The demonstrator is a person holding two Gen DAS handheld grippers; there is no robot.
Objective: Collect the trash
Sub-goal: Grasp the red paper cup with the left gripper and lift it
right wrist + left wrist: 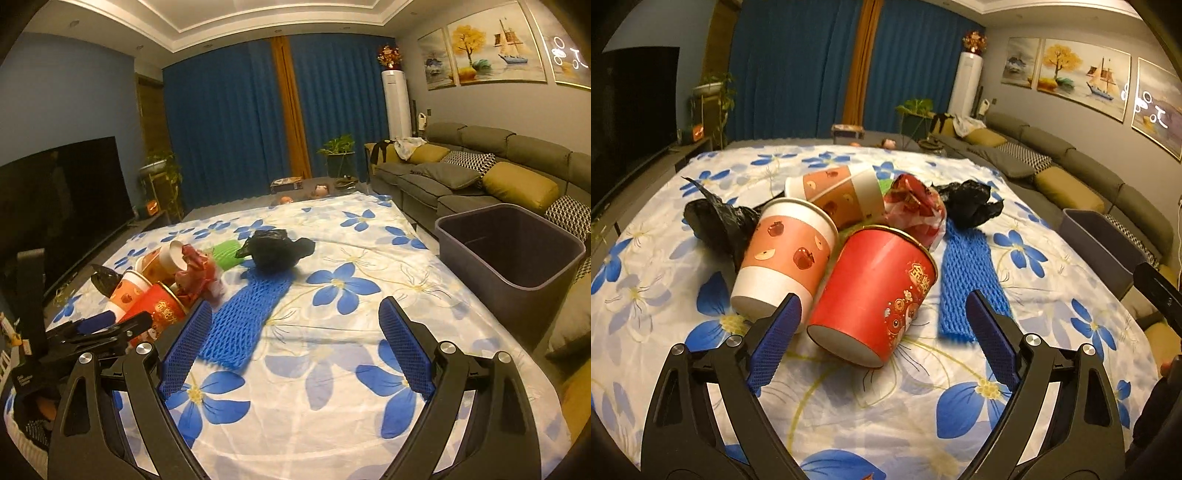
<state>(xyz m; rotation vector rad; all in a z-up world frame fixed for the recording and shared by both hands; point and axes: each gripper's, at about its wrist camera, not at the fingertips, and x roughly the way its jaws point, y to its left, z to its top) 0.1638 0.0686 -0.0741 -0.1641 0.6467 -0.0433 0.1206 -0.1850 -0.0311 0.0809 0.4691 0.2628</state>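
A heap of trash lies on a table under a blue-flowered cloth (886, 406). In the left wrist view a red paper cup (875, 291) lies on its side right in front of my open left gripper (884, 304), between the two pads without touching them. Two pink-and-white cups (786, 254) (838, 194), a red wrapper (916, 206), black bags (967, 201) (716, 218) and a blue foam net (967, 284) lie around it. My right gripper (295, 317) is open over bare cloth, the blue net (247, 314) just left of it. The left gripper (107, 325) shows at its left.
A grey bin (513, 254) stands off the table's right edge, in front of a grey sofa (480, 166) with cushions. A dark TV (55, 206) stands at the left. Blue curtains (229, 125), plants and small objects sit beyond the table's far end.
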